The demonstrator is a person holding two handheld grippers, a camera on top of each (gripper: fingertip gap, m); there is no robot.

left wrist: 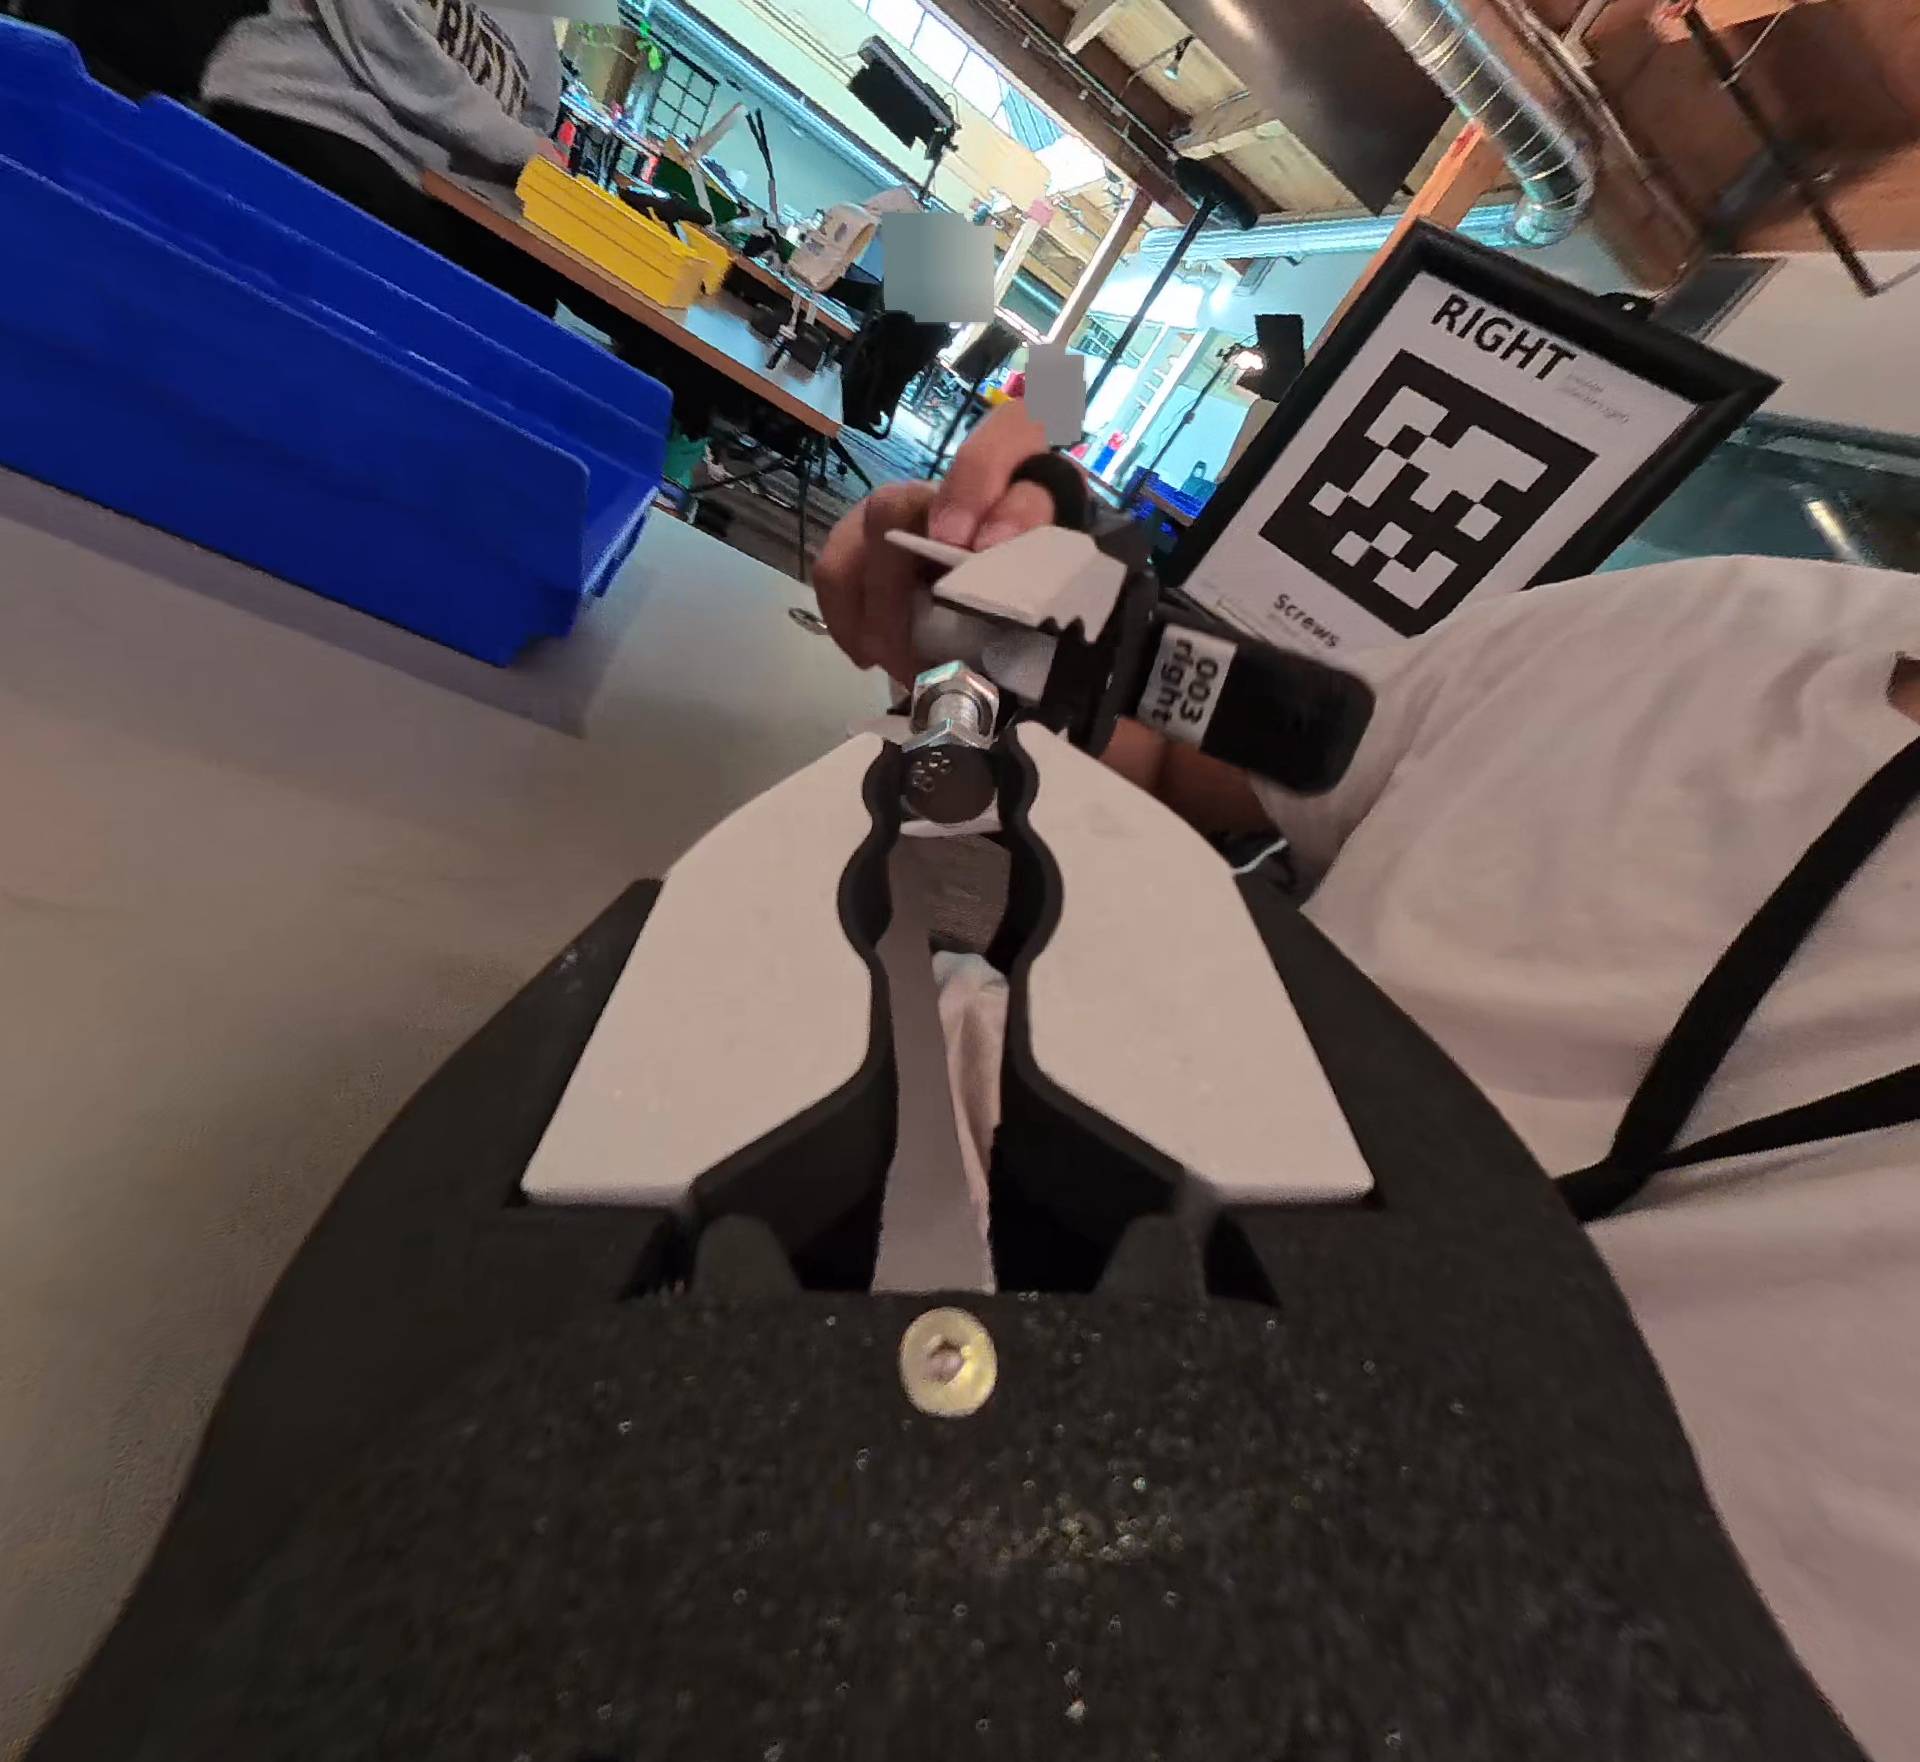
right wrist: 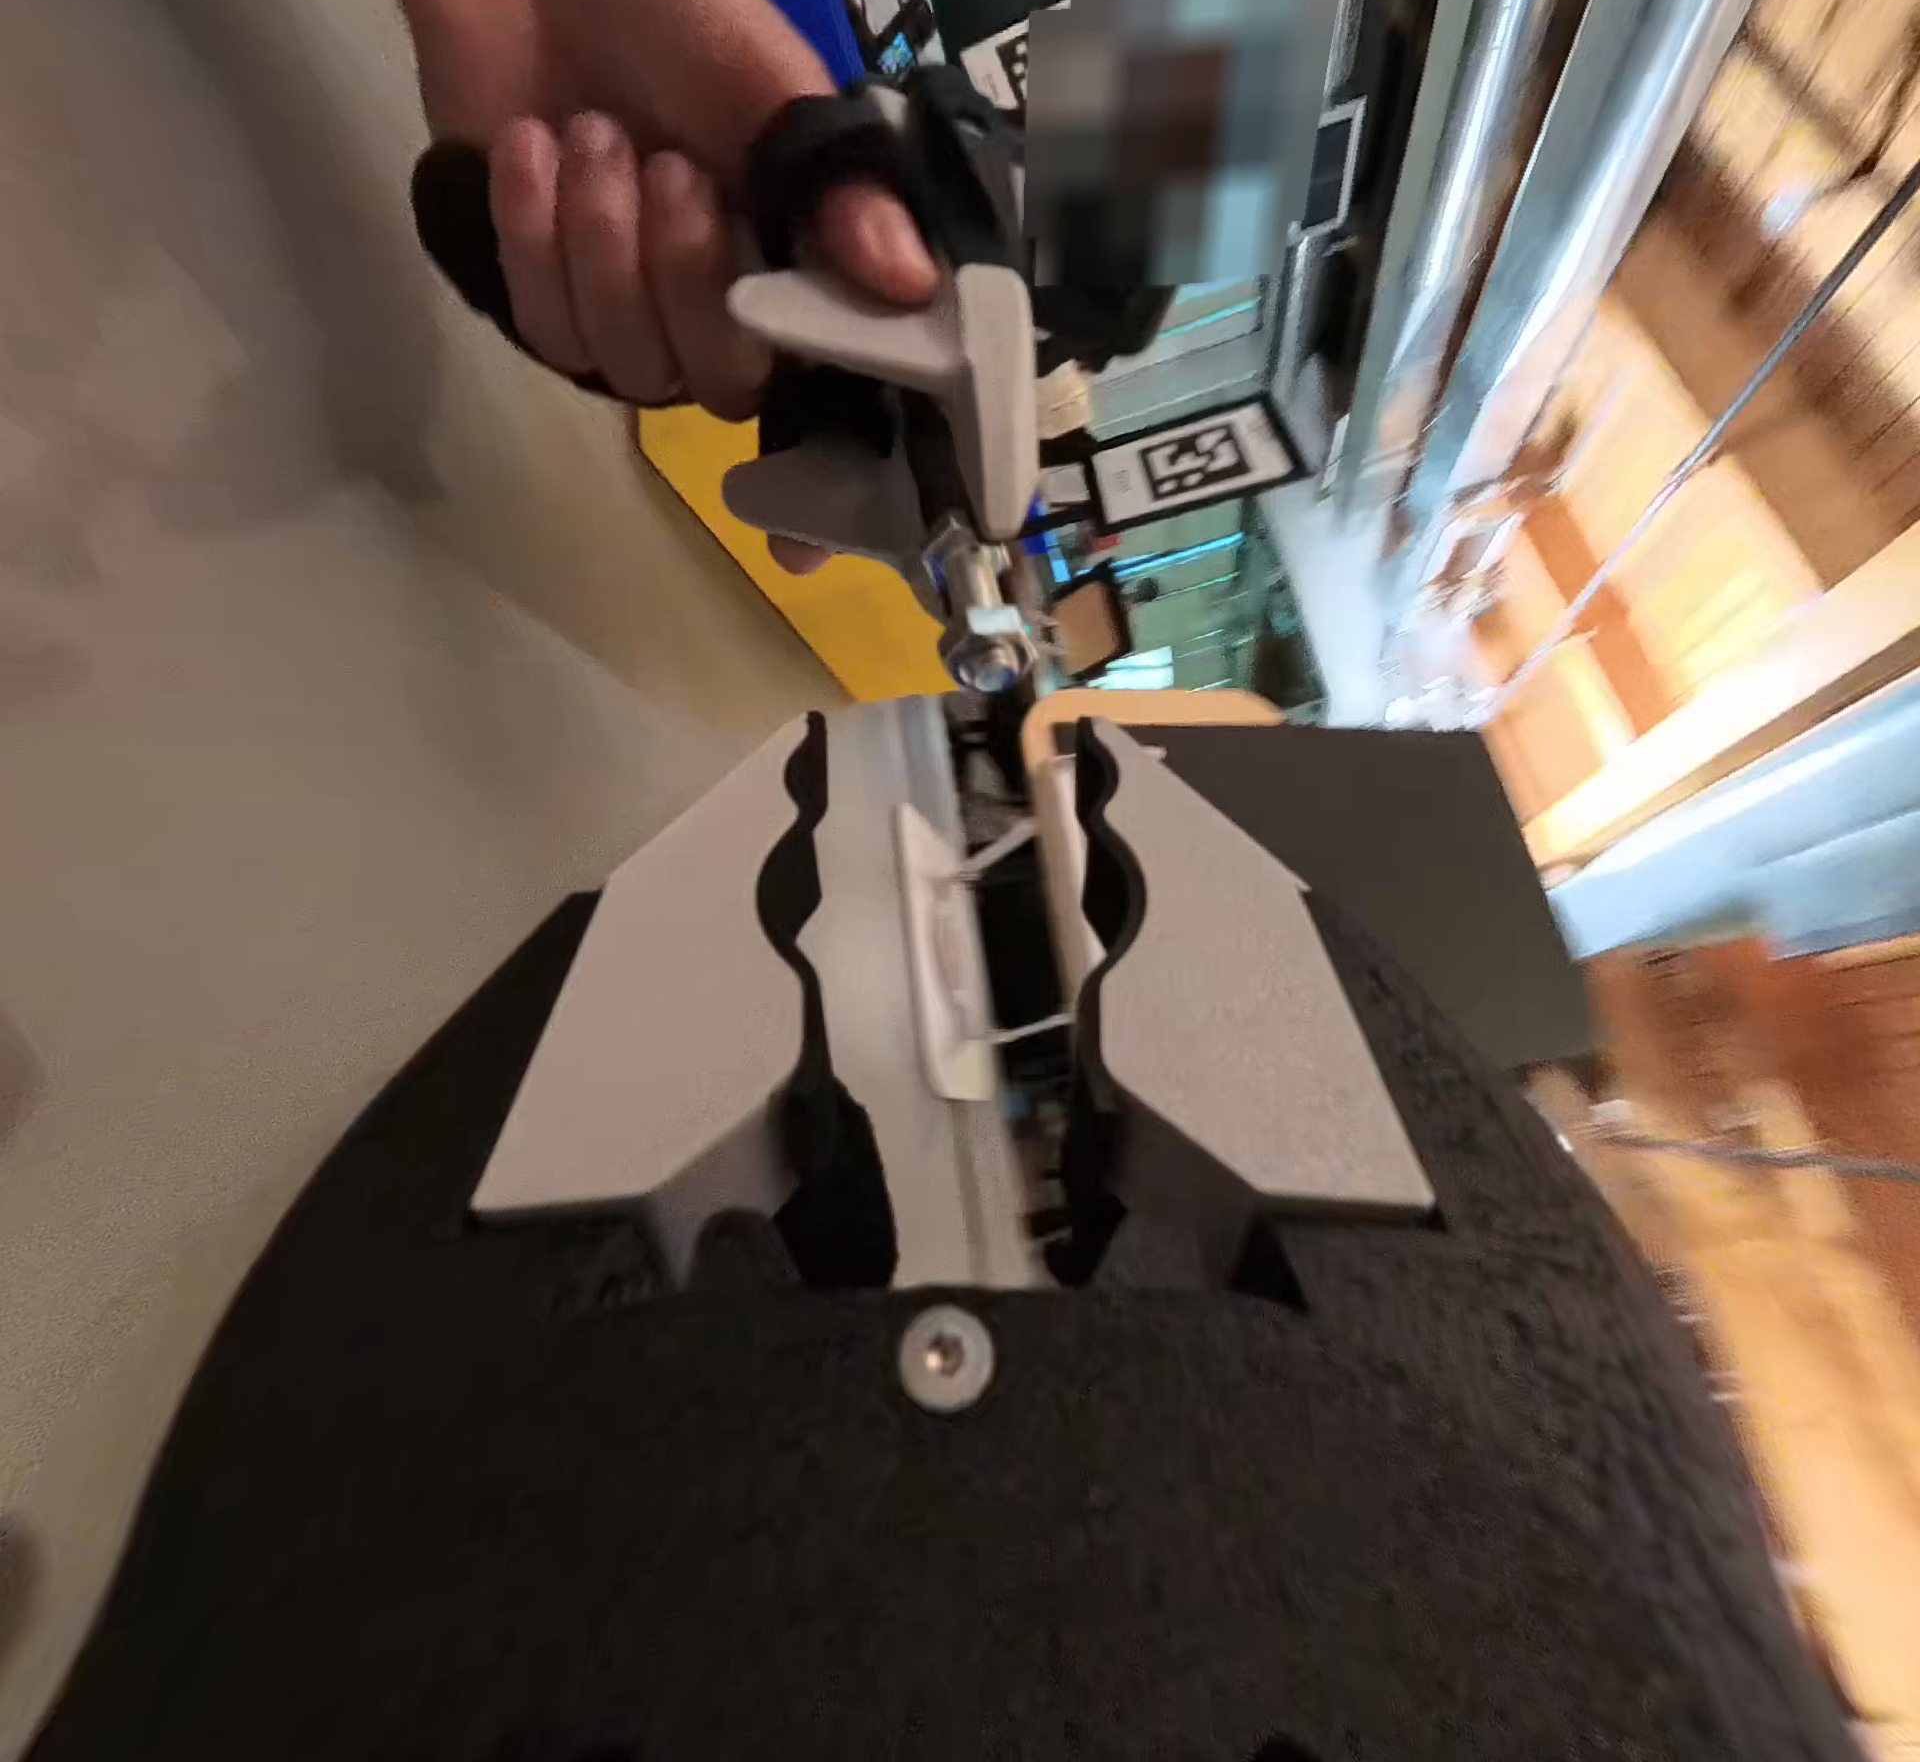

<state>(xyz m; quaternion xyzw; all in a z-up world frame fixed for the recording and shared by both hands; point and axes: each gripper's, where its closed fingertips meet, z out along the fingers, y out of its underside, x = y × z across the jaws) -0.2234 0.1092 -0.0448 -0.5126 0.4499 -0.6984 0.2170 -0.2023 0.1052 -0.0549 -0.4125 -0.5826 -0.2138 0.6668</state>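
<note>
Because the bolt is plain steel with a hex head, I judge it heavy for its bulk, perfectly stiff and rather slick on its flats, so the head is the sound place to take hold. It sits just above the middle of the left wrist view, and my left fingers are pinching that head between their dark notched pads, shank pointing away from the camera. Two nuts ride the thread: a nearer nut close against the head and a farther nut toward the tip. Threads give bite, but I think they would mark soft pads and let the piece spin; the nuts' flats look the better purchase for turning.

In the right wrist view the same bolt shows above centre, tip toward me, and my right fingers stand spread with nothing between them, just short of the tip. That view is smeared by motion, so I may be misjudging how near they come.

Farther out, the left gripper is gripped by a hand in the upper left of that frame, and the right gripper shows beyond the bolt in the other. A pale desk fills the left side, blue bins sit at upper left, and a framed marker card stands at right.
</note>
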